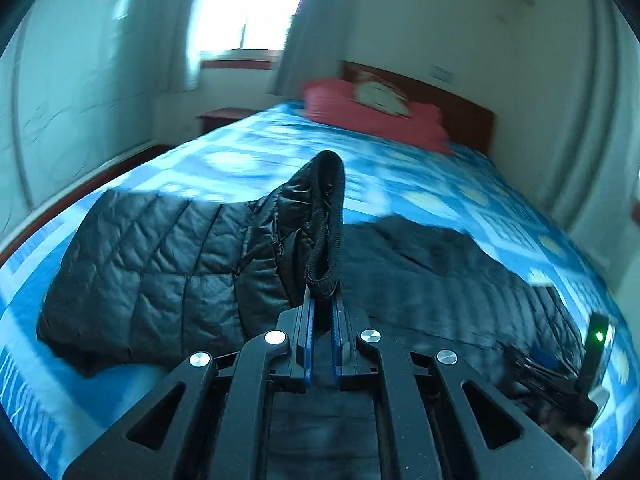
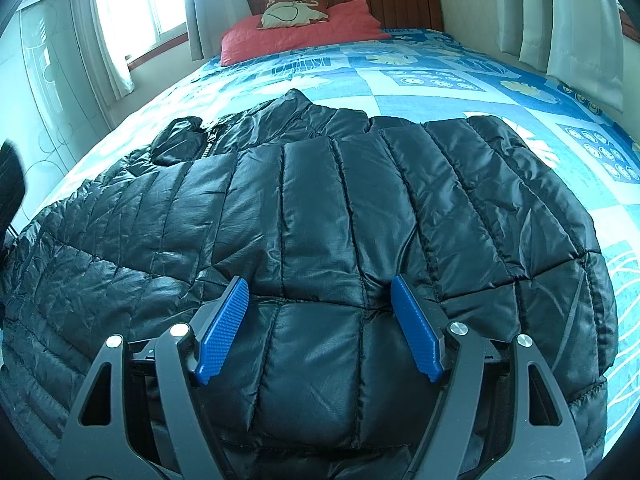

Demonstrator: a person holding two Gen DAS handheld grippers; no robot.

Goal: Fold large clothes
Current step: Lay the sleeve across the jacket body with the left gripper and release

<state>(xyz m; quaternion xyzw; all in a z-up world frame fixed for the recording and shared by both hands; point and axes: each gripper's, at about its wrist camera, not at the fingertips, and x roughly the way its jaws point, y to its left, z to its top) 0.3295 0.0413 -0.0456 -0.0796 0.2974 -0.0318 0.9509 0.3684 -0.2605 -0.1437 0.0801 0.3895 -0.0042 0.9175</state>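
A black quilted puffer jacket (image 2: pixel 320 216) lies spread across the blue patterned bed (image 2: pixel 420 80). In the left wrist view the jacket (image 1: pixel 152 264) lies on the bed, and my left gripper (image 1: pixel 322 300) is shut on its sleeve cuff (image 1: pixel 326 220), holding the sleeve up off the bed. My right gripper (image 2: pixel 320 292) is open, its blue pads (image 2: pixel 222 328) pressed down on the jacket's body near the front edge, with a quilted panel between them. The right gripper also shows at the lower right of the left wrist view (image 1: pixel 592 364).
A red pillow (image 2: pixel 296 32) with a white cushion (image 2: pixel 292 12) lies at the wooden headboard (image 2: pixel 400 0). A window with curtains (image 2: pixel 132 4) is at the left, a wardrobe (image 2: pixel 44 80) beside it. More curtains (image 2: pixel 580 20) hang at the right.
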